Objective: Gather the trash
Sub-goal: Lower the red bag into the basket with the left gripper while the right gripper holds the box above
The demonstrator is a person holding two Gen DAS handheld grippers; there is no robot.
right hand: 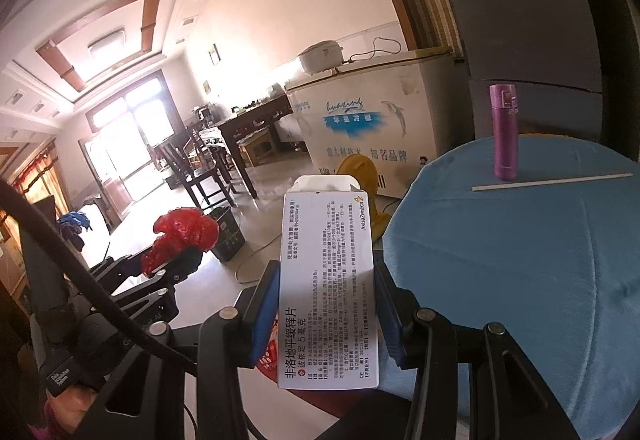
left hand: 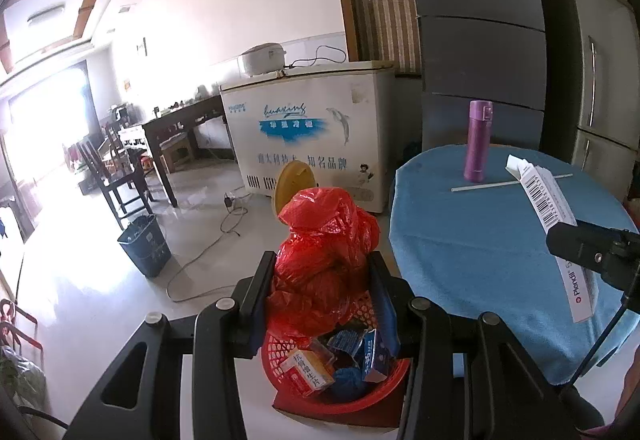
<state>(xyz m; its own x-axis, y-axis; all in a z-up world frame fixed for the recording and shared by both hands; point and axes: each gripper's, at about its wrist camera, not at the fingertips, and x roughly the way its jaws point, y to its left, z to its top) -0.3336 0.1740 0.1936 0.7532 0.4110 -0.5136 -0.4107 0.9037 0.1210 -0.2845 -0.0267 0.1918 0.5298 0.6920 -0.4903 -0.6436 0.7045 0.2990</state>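
My left gripper (left hand: 320,276) is shut on a bunched red plastic bag (left hand: 326,240), which rises out of a red mesh basket (left hand: 344,402) below the fingers. Several small medicine boxes (left hand: 310,372) lie in that basket. My right gripper (right hand: 326,272) is shut on a white medicine box (right hand: 328,280) with black print, its end flap open and pointing away. In the left wrist view that box (left hand: 548,199) hangs over the round blue-clothed table (left hand: 460,240), held by the right gripper (left hand: 592,252). In the right wrist view the left gripper (right hand: 172,264) and red bag (right hand: 184,232) are lower left.
A purple flask (left hand: 477,141) and a thin white stick (left hand: 508,183) are on the blue table. Beyond it are a white chest freezer (left hand: 312,135), a yellow disc-shaped object (left hand: 290,187), a dark waste bin (left hand: 144,244), a floor cable (left hand: 208,252), and dark chairs (left hand: 116,167).
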